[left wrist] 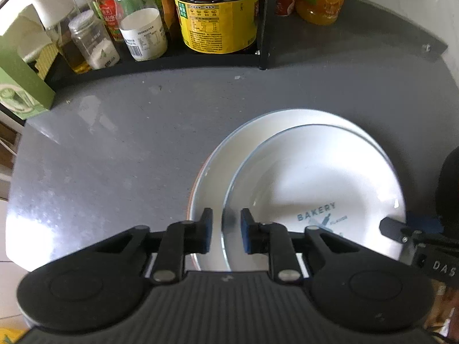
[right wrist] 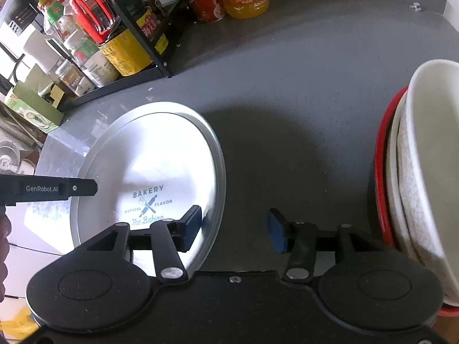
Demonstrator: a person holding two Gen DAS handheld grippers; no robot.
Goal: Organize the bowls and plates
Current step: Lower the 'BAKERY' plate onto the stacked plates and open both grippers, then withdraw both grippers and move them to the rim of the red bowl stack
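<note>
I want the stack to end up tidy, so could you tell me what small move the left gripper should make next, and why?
Probably close the left gripper on the rim of the round white plate printed BAKERY and centre it: the rim sits between its pads untouched, the plate lies off-centre on the larger plain white plate, and the right gripper stands open.
</note>
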